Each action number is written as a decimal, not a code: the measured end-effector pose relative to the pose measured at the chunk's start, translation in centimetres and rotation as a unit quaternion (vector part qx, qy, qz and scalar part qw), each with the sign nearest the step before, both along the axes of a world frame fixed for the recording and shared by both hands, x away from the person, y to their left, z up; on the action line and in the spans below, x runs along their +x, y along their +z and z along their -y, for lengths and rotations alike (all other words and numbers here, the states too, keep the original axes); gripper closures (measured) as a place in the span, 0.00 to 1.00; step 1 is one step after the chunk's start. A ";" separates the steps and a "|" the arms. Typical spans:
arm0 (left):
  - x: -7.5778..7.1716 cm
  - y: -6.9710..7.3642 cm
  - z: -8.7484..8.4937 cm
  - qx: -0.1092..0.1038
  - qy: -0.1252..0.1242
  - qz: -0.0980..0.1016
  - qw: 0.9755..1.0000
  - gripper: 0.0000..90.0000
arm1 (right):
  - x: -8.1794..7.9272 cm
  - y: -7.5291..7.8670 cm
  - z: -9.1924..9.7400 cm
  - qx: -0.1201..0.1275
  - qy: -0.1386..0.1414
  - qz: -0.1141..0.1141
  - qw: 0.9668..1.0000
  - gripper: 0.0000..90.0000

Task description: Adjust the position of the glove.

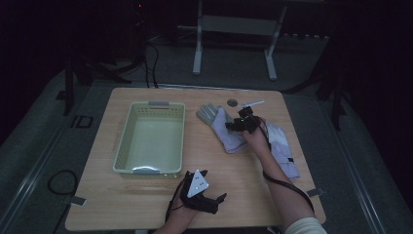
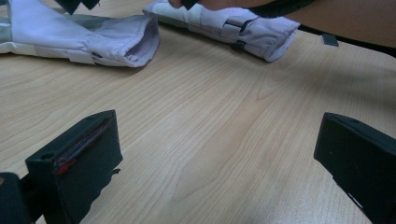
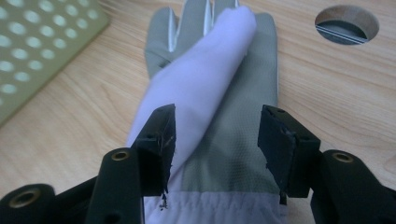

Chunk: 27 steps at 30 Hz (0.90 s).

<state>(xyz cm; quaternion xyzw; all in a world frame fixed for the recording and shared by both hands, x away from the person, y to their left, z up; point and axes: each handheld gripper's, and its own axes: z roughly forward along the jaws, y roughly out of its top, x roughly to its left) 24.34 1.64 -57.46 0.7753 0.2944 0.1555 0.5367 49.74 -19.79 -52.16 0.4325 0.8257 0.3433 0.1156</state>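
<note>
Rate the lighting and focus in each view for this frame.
High view: dim overall, surroundings nearly black, the table and basket readable. Left gripper view: well lit, wood grain sharp, near jaws soft. Right gripper view: bright, the glove mid-frame sharp, its fingertips and the table hole blurred.

High view dim and underexposed, surroundings near black; only the tabletop point(image 1: 146, 204) reads, with glare on the basket point(image 1: 151, 137) floor. Both gripper views brighter, evenly lit (soft shadows), near fingers point(image 3: 159, 144) slightly blurred, far edges soft.
</note>
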 end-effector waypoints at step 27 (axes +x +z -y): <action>0.1 0.0 0.0 0.000 0.001 -0.004 1.000 0.01 | -0.2 -1.7 -1.2 -0.035 -0.020 -0.005 0.999 0.97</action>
